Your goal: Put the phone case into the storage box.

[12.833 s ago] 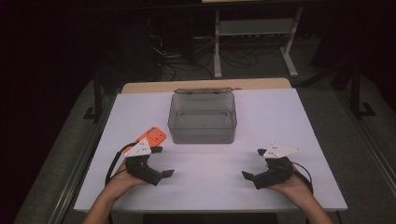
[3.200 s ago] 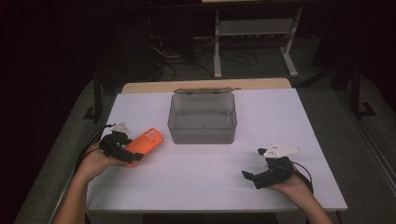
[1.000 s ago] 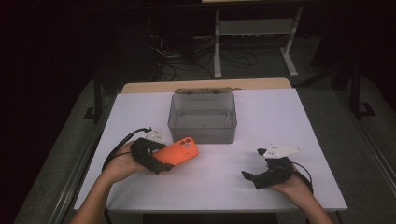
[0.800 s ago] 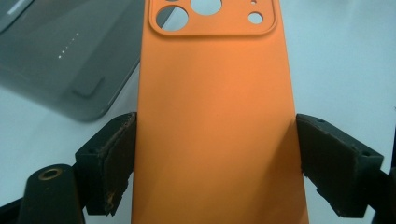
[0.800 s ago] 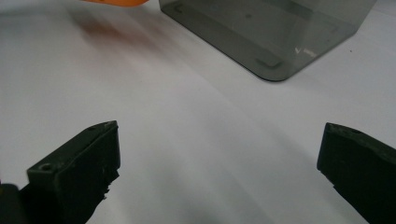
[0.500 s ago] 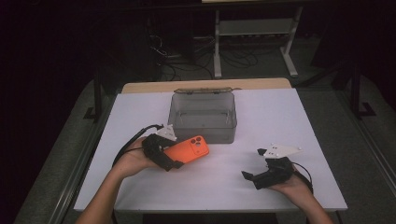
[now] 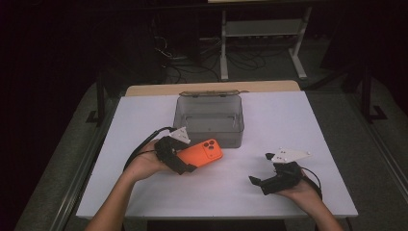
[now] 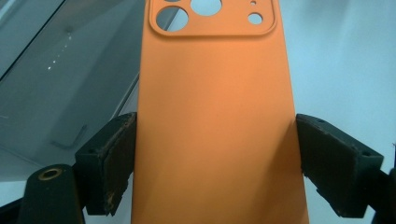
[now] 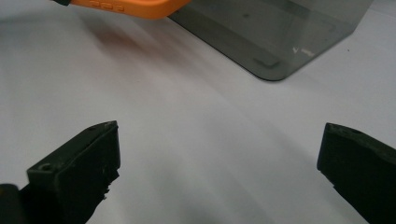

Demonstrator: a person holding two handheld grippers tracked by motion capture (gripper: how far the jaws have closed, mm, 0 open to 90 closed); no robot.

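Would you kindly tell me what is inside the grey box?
The box looks empty through its open top; its tinted walls show only its bare floor. The phone case in the left gripper covers its near-left corner.

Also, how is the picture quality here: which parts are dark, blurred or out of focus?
High view: the white table is lit, the room behind it is nearly black. Left gripper view: the orange phone case is evenly lit, and the clear box beside it looks soft. Right gripper view: the right gripper jaws look blurred.
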